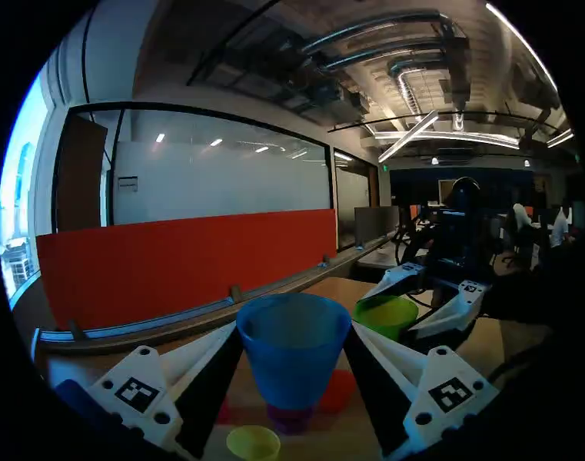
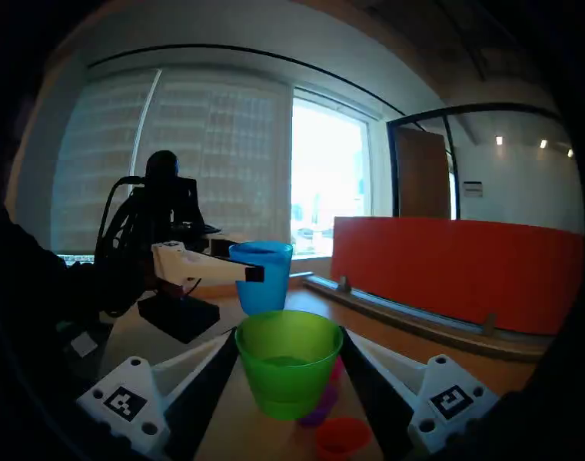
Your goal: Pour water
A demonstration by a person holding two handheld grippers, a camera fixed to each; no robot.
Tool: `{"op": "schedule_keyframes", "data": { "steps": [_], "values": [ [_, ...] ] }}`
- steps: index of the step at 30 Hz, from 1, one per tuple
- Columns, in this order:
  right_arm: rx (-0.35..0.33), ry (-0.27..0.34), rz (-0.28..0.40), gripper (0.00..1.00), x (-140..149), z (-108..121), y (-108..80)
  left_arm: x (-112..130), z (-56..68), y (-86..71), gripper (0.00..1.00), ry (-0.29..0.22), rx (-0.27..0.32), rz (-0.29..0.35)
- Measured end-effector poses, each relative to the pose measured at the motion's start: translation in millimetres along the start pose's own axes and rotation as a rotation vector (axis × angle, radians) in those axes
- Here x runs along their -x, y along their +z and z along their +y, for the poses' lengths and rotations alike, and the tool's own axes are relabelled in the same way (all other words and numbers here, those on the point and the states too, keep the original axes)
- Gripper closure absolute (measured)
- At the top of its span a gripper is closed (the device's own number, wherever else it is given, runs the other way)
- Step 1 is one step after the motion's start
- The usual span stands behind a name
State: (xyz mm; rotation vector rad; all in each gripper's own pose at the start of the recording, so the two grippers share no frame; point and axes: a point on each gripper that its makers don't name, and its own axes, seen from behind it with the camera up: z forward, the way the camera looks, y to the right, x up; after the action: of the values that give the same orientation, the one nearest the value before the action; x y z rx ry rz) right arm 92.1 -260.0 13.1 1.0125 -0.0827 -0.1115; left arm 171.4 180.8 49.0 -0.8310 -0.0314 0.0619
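My left gripper is shut on a blue cup, held upright above the wooden table. In the same view the right gripper stands farther off, shut on a green cup. In the right gripper view my right gripper grips the green cup upright, with a little liquid at its bottom. Beyond it the left gripper holds the blue cup level with it, a short gap apart.
Small cups lie on the table below: yellow, red and purple; red and purple in the right gripper view. An orange divider panel with a metal rail runs along the table's far edge. A black stand sits at left.
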Motion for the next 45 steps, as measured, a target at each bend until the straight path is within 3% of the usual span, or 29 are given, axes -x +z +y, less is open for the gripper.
{"op": "schedule_keyframes", "data": {
  "steps": [15,24,30,45],
  "values": [
    [0.053,-0.008,-0.033,0.07,15,19,-22.5,53,7.3,-14.7,0.15,-0.007,0.008,-0.072],
    [0.093,-0.008,-0.038,0.07,19,30,-40.7,65,15.5,-23.4,0.15,-0.008,0.013,-0.059],
    [0.102,-0.003,-0.053,0.07,26,34,-46.2,74,28.1,-27.3,0.15,0.009,0.045,-0.074],
    [0.092,0.005,-0.111,0.07,47,36,-54.5,112,38.0,-25.5,0.15,0.044,0.078,-0.187]
  ]
}}
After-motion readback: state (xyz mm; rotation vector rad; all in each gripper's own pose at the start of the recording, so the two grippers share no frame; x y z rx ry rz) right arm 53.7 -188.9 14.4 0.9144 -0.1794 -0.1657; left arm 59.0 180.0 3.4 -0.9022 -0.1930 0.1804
